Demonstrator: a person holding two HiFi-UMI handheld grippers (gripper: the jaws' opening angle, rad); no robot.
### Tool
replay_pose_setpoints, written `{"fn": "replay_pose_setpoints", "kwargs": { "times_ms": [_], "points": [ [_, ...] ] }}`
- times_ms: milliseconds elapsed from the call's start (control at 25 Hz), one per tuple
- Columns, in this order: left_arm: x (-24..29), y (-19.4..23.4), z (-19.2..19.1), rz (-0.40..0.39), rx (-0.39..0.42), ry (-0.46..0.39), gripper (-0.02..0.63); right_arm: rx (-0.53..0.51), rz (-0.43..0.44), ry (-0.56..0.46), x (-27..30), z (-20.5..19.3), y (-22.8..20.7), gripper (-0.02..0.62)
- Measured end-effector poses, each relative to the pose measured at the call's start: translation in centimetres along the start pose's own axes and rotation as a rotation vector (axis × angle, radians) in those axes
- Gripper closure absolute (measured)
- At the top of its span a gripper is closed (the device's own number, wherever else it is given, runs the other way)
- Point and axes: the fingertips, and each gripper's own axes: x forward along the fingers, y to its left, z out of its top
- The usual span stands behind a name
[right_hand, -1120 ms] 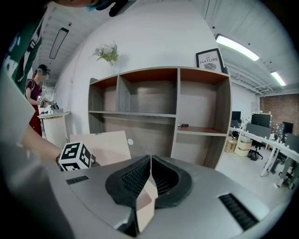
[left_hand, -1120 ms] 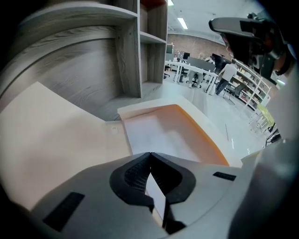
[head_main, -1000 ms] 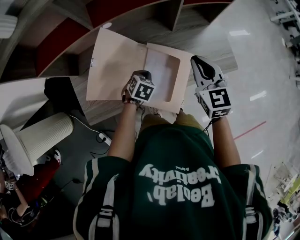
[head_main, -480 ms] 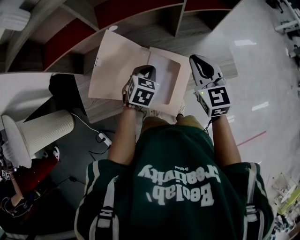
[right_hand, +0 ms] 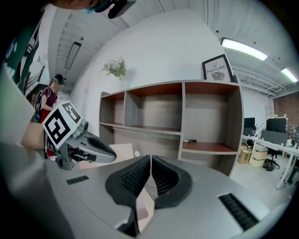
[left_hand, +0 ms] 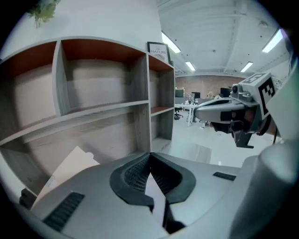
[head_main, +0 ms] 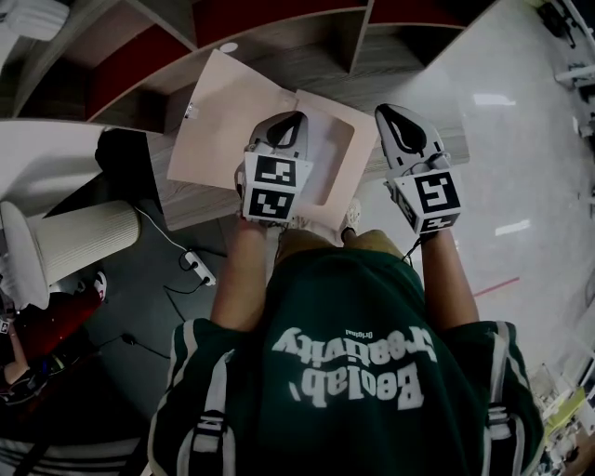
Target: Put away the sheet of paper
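Observation:
A beige folder [head_main: 223, 121] lies open on the low wooden shelf top, its right half cut with a window [head_main: 327, 160] through which the white sheet shows. My left gripper [head_main: 290, 119] hangs over that window, shut, with a thin white sheet [left_hand: 155, 196] pinched edge-on between its jaws. The folder's raised flap [left_hand: 70, 168] sits low at the left of the left gripper view. My right gripper [head_main: 395, 116] is at the folder's right edge, shut on a beige strip of the folder [right_hand: 145, 201]. Each gripper shows in the other's view: left gripper [right_hand: 88, 149], right gripper [left_hand: 219, 112].
A curved wooden shelf unit [head_main: 279, 28] with red-backed compartments stands ahead. On its top are a framed sign [right_hand: 217, 70] and a plant [right_hand: 116, 69]; a small dark item [right_hand: 189, 140] lies on one shelf. A white ribbed chair [head_main: 84, 251] and a power strip [head_main: 195, 265] are at left.
My left gripper has risen towards the head camera and tipped up, staying shut. The right gripper has lifted slightly. The folder stays open on the shelf top.

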Motion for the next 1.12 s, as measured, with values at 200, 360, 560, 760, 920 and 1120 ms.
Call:
{"fn": "replay_pose_setpoints", "kwargs": {
  "times_ms": [200,360,560,760,920,1120],
  "points": [
    [-1.4,-0.8,1.7,0.05,0.001,-0.065,0.588,-0.015,0.044,-0.024,-0.4,0.4,-0.3,0.558],
    [-2.4,-2.0,2.9,0.082,-0.034,-0.125,0.588,-0.023,0.085,-0.037,-1.1,0.3,-0.5,0.558],
    [-3.8,-3.1,3.9,0.162,-0.035,-0.212,0.588,-0.023,0.123,-0.048,-1.9,-0.3,-0.5,0.558],
    [-6.3,-3.2,4.4,0.221,-0.016,-0.263,0.588,-0.034,0.132,-0.07,-2.8,0.2,0.5,0.56],
    [-8.6,-2.4,4.9,0.249,-0.001,-0.307,0.588,-0.046,0.124,-0.08,-3.6,1.0,1.8,0.558],
    [-11.2,-2.4,4.2,0.239,-0.001,-0.33,0.588,-0.048,0.101,-0.075,-4.9,1.6,3.8,0.56]
  ]
}}
